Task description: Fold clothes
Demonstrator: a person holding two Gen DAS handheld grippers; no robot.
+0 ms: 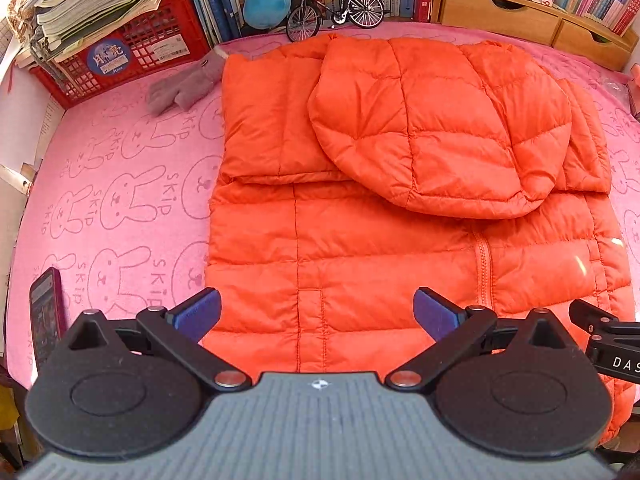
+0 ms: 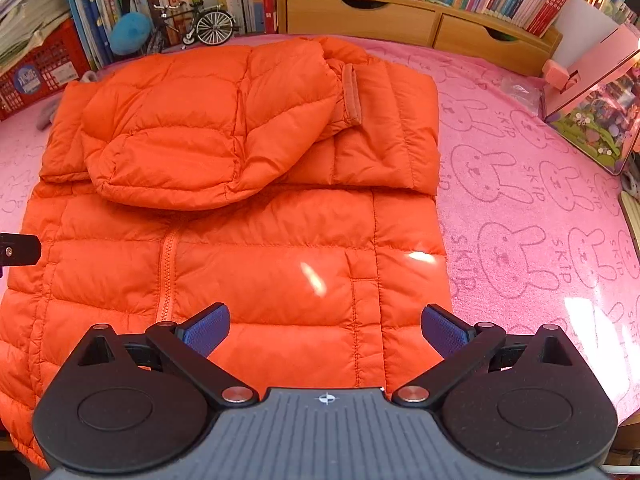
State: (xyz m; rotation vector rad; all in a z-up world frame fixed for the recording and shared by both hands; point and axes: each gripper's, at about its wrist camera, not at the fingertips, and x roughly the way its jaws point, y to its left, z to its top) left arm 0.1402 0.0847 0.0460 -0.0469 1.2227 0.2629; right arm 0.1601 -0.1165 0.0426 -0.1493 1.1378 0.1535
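Jacket [image 1: 360, 264] flat on pink cloth [image 1: 120, 200], sleeves and hood [image 1: 436, 120] already folded in. Left gripper [image 1: 316, 312] and right gripper [image 2: 326, 330] both spread, empty, above hem. Pinch both hem corners (full puffy thickness), lift evenly, fold toward hood.

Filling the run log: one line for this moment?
jacket: sleeves, hood folded in | left gripper: open, over hem | right gripper: open, over hem

Puffer jacket [image 1: 360, 248] lies on towel [image 1: 120, 200], hood [image 1: 432, 128] folded over it; glove [image 1: 188, 84] to its left, model bicycle [image 1: 336, 8] behind, phone [image 1: 46, 312] near-left.
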